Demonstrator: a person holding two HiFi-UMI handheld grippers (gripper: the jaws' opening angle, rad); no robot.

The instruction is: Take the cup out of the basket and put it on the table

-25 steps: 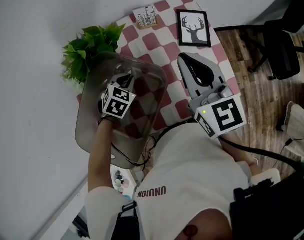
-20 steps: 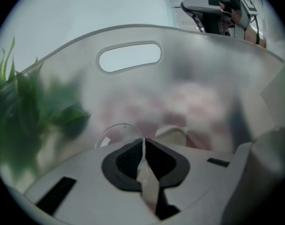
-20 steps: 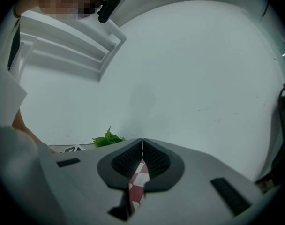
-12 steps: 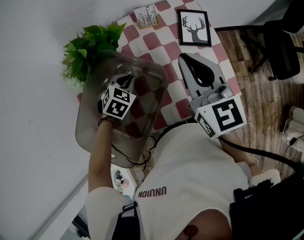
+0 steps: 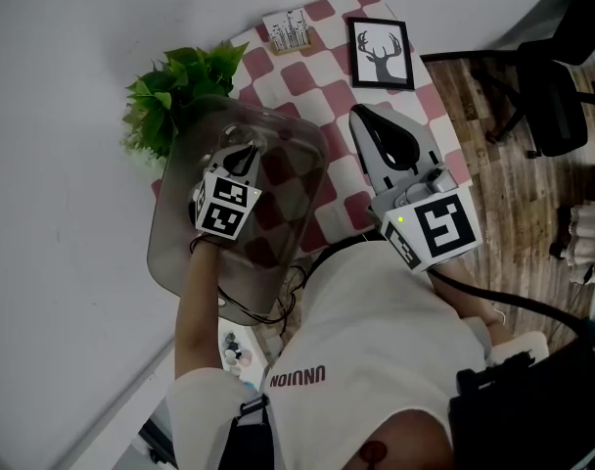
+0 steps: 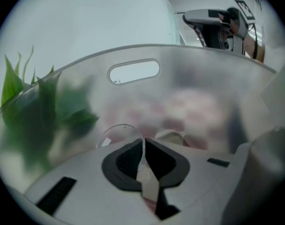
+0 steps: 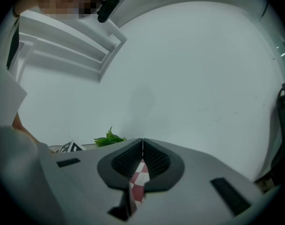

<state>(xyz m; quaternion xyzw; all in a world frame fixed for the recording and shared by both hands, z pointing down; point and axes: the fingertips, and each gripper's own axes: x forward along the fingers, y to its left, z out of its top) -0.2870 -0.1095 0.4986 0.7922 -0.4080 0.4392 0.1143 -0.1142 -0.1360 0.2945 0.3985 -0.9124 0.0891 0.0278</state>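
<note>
Clamped on the rim of the clear plastic cup (image 6: 115,134), the left gripper (image 6: 143,143) should lift straight up, clear of the translucent grey basket (image 6: 194,74); the right gripper (image 7: 142,146) is closed and empty.

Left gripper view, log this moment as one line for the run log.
left gripper: shut on rim of clear cup | cup: inside translucent grey basket | right gripper: shut, empty, over red-and-white checked table

Basket (image 5: 170,233) is sitting on the surface's (image 5: 322,67) near-left part, with the plant (image 5: 175,96) standing just behind it. Cup (image 6: 121,134) is sitting in the basket, rim between the left gripper's (image 5: 241,155) fingers (image 6: 128,161). Right gripper (image 5: 361,116) is hanging right of the basket. Picture frame (image 5: 379,54) is lying at the far end, right of the card holder (image 5: 287,32).
</note>
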